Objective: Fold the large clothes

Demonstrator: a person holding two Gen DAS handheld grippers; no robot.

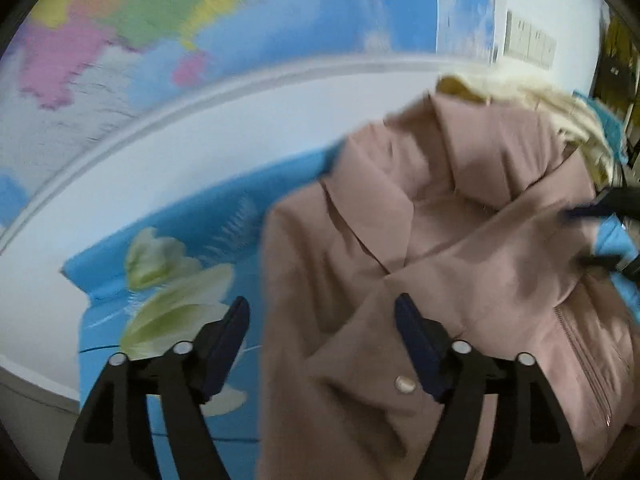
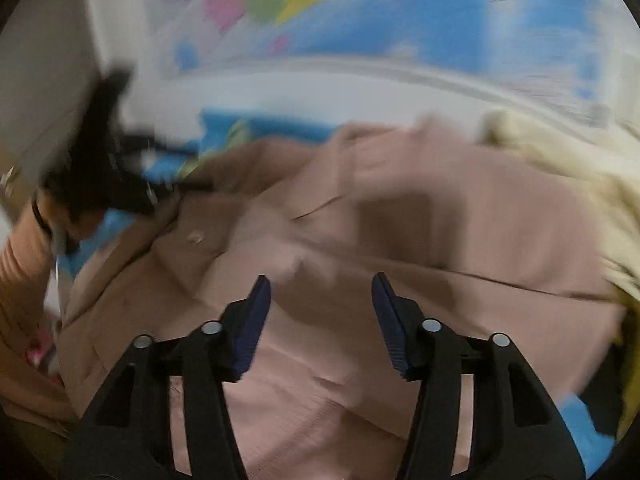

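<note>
A dusty-pink coat (image 1: 460,240) with a cream fur hood trim (image 1: 560,116) lies spread on a blue flowered bed sheet (image 1: 192,232). My left gripper (image 1: 320,308) hovers over the coat's left edge, open, with nothing pinched between its blue pads. A snap button (image 1: 405,384) sits near its right finger. The right wrist view is blurred: my right gripper (image 2: 320,284) stands open above the middle of the coat (image 2: 400,232), empty. The fur trim (image 2: 560,168) lies to its right. Each gripper shows in the other's view, the right gripper (image 1: 592,236) and the left gripper (image 2: 120,184).
A coloured wall map (image 1: 160,20) hangs above a white ledge (image 1: 200,120) behind the bed. A person's pink ribbed sleeve (image 2: 20,256) is at the left edge of the right wrist view. Bare blue sheet lies left of the coat.
</note>
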